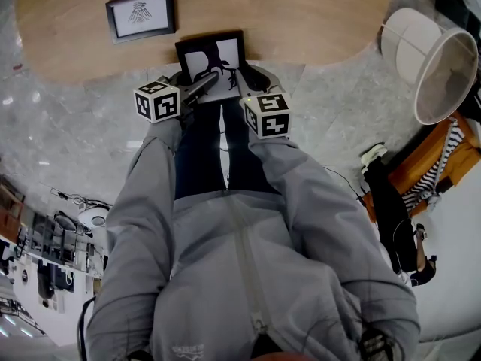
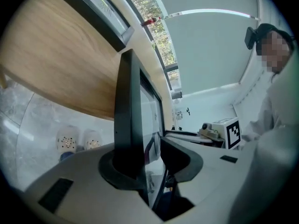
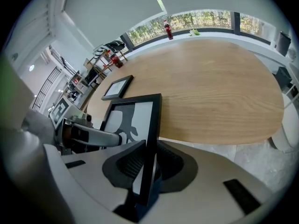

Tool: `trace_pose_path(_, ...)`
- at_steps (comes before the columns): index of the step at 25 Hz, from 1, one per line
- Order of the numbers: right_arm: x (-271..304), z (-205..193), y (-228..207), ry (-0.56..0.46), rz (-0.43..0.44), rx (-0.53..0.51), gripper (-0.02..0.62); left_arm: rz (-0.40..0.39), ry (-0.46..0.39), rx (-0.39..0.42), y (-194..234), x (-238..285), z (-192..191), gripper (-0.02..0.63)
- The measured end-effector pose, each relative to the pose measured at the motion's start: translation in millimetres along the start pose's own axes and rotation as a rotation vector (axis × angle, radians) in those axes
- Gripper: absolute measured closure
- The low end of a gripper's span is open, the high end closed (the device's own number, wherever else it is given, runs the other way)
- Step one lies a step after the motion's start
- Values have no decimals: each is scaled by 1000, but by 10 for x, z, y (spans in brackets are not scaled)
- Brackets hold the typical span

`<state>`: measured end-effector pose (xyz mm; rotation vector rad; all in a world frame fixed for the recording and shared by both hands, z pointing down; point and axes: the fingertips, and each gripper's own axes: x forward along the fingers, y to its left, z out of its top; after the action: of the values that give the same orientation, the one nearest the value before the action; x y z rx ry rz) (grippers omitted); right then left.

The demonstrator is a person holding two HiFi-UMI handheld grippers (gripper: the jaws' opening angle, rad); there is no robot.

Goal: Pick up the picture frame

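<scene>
I see the picture frame [image 1: 213, 60] at upper centre of the head view, by the wooden table's [image 1: 316, 13] near edge. It has a black border and a white sheet with a dark branching figure. My left gripper [image 2: 150, 160] is clamped on its left side, the frame edge-on between the pads. My right gripper [image 3: 150, 164] is clamped on its right edge.

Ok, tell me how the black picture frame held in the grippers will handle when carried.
The picture frame looks stiff: its thin black edge runs dead straight. Probably light, being so slim. Its pale front seems glazed, so likely fragile and slippery where gripped.
</scene>
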<state>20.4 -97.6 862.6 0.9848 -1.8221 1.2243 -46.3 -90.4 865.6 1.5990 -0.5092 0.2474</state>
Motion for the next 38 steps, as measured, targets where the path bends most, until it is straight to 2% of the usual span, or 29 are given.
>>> trace_pose_path(4, -52, -10, 11, -1, 3, 6, 511, -30, -9, -3, -122, -25, 13, 512)
trace_pose_path(9, -227, 99, 35, -5, 1, -1, 512, -57, -2, 33, -421, -97, 78, 565)
trace_pose_path(15, -585, 339, 127, -29, -3, -22, 512, -72, 9, 92, -901, -235, 206, 580)
trace_pose_path(23, -1293, 780, 454, -83, 6, -51, 512, -39, -30, 159, -1691, -637, 471, 581)
trace_pose_path(30, -2056, 1253, 779, -164, 14, -118, 512, -36, -96, 238, -2508, -1032, 740, 581)
trace_pose_path(38, -2758, 1642, 1046, -252, 9, -153, 512, -37, -92, 342, -3247, -1359, 978, 582)
